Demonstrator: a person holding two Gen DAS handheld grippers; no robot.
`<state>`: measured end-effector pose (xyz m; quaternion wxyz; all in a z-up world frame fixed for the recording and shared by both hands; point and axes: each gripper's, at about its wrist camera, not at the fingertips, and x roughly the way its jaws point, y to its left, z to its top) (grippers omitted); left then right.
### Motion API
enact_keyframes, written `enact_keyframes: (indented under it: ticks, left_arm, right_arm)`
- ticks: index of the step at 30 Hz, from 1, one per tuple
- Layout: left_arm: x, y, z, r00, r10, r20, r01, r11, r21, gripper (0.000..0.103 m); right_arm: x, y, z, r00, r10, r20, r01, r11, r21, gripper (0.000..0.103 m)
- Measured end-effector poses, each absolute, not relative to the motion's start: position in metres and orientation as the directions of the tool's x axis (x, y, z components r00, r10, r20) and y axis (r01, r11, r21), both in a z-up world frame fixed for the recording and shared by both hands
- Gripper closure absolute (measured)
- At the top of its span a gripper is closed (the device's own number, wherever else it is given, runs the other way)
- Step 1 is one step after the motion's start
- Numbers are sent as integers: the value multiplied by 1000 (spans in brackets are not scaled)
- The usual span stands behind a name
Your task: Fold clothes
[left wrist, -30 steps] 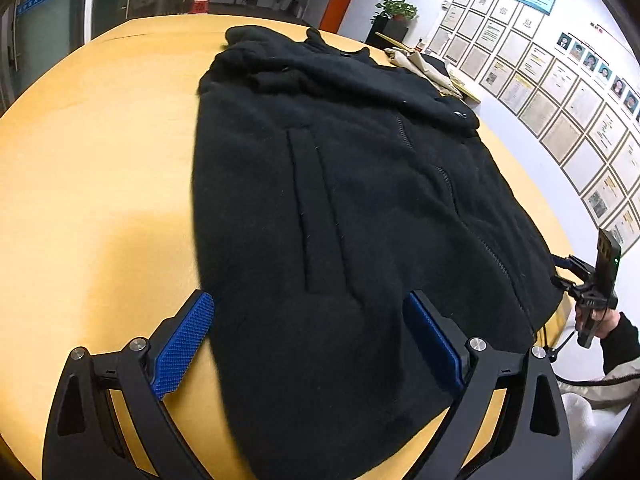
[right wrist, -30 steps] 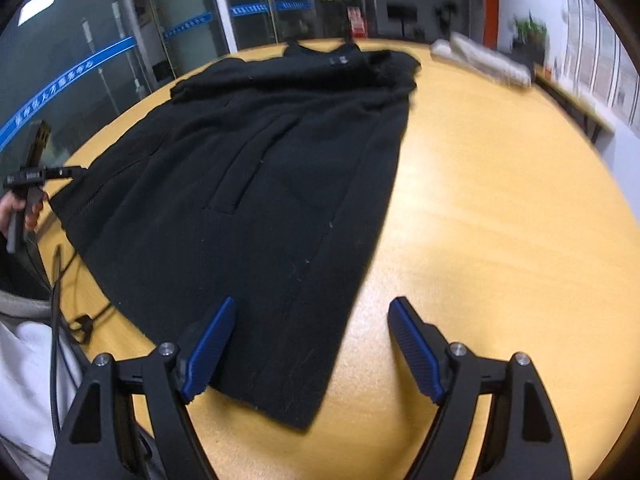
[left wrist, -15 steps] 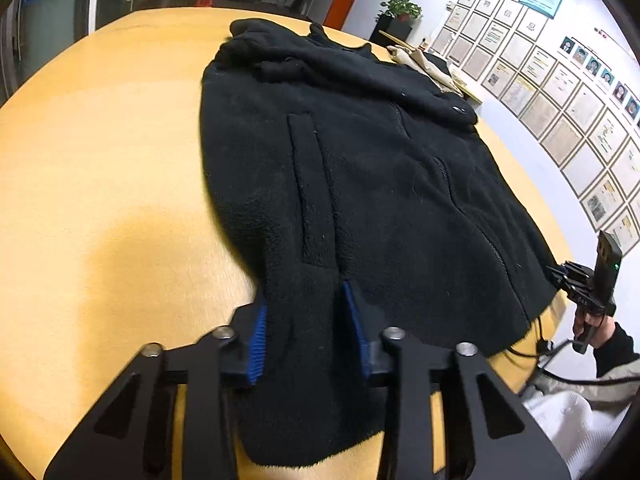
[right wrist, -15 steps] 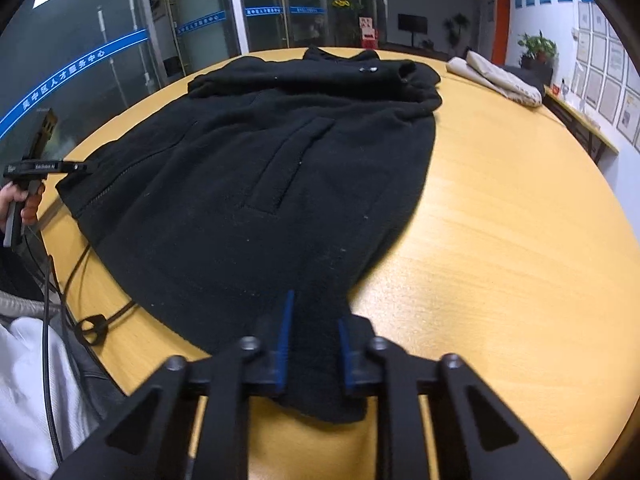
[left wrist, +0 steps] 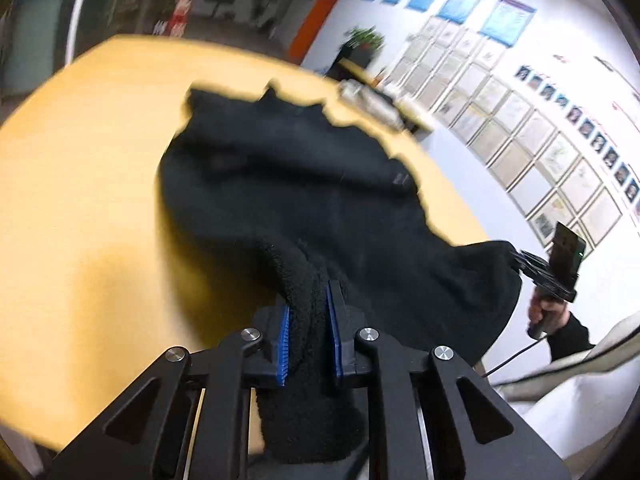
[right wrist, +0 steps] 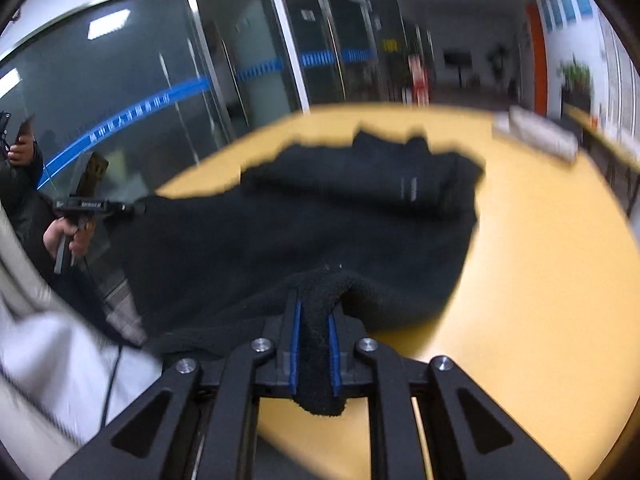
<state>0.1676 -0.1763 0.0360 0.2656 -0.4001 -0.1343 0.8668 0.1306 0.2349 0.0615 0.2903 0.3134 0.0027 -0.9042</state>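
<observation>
A black fleece jacket [left wrist: 288, 184] lies on a yellow wooden table [left wrist: 80, 184], its near hem lifted off the surface. My left gripper [left wrist: 307, 300] is shut on the hem's left corner. My right gripper [right wrist: 316, 308] is shut on the hem's right corner, and the jacket [right wrist: 320, 232] stretches away from it toward the collar at the far side. The right gripper also shows in the left wrist view [left wrist: 524, 260], holding the far corner. The left gripper shows in the right wrist view [right wrist: 136, 209].
A folded light-coloured garment [left wrist: 372, 104] lies at the far right of the table [right wrist: 560, 280]. Glass partitions stand on the left, a wall of framed papers [left wrist: 520, 120] on the right. The person's white-clad body [right wrist: 48, 360] is at the near edge.
Both grippers went from open over the hem to shut on it, then lifted the near hem off the table. The views have tilted up and are blurred.
</observation>
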Motion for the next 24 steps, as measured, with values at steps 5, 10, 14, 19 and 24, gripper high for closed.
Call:
enact_keyframes:
  ticks: [5,10,14,19,24]
  left_arm:
    - [91,-168,75,-569,587,-576,-393,-809,-437,89]
    - [4,-175,94,-589,583,-560,-331,-806,-491,89]
    - [-58,-188,99,-627,556,-546,-258,-809,-528,89]
    - [-133,-193,86,-650,484,-585,-171,-844,-508,89]
    - [-193,-180,41,-616,417,-669,-96,-882,-461,88]
  right_arm:
    - [60,231,105,-706,-518,-483,525,-840,135,92]
    - [-14,238,135,-752,-498,-432,503,-857,112,92]
    - [-77,245,158,-789,-476,-389,472,-874,113,92]
    - [-154,246,168,-813,-424,-398,405,-904,135,92]
    - [-237,251,123,-781,-350,-518,320,-935,150,91]
